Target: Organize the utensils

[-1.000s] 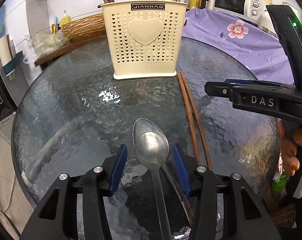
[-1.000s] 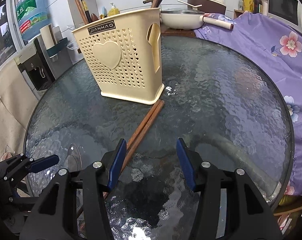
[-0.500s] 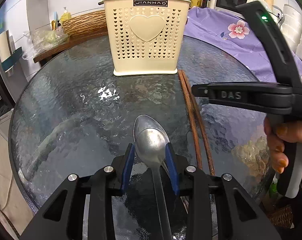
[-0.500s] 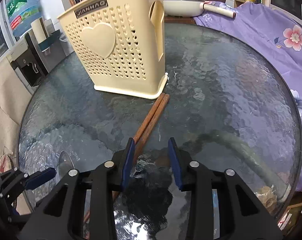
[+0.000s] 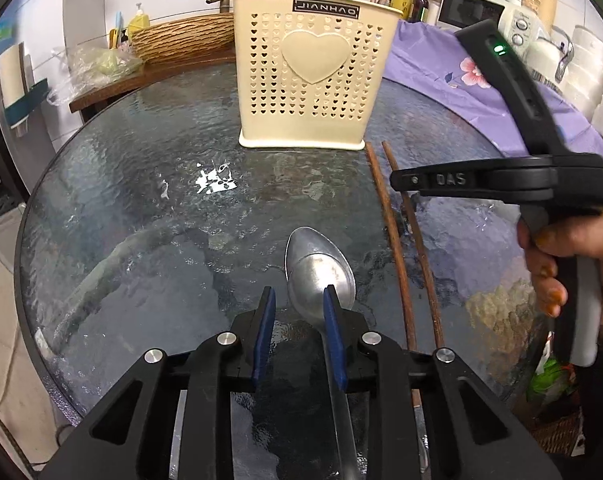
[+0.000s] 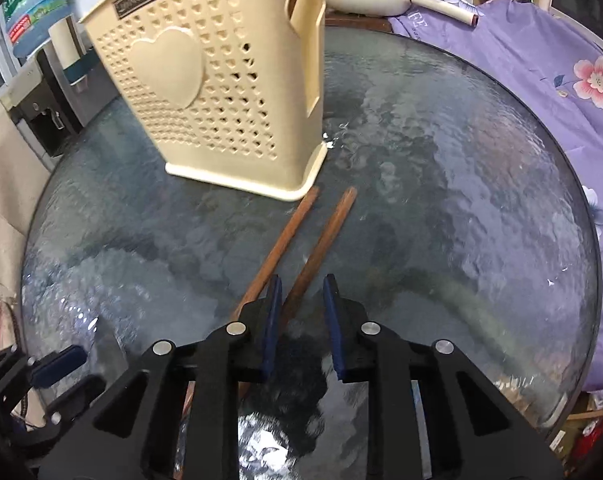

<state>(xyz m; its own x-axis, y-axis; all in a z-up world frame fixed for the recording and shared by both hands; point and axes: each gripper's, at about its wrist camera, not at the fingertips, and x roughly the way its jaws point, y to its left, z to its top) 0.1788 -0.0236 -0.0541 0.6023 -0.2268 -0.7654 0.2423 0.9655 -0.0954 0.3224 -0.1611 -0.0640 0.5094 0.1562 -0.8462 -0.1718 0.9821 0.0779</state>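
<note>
Spoon (image 5: 319, 276) and chopsticks (image 6: 301, 240) flat on the glass desk (image 6: 461, 184), both tools narrowing on them.

Left tool (image 5: 297, 312): jaws closing, narrow; spoon neck sits between the pads, right pad looks at or on the bowl edge, left pad apart, so no grip yet. Right tool (image 6: 299, 304): jaws closing, narrow; one chopstick runs between the pads, the other lies just outside the left pad, so likely only one gets caught. Cream holder (image 5: 313, 72) stands ahead of both tools. Spoon looks stiff, light, slick metal on slick glass; take it at the neck. Chopsticks look stiff, thin wood that may roll; pinch both mid-length.
</note>
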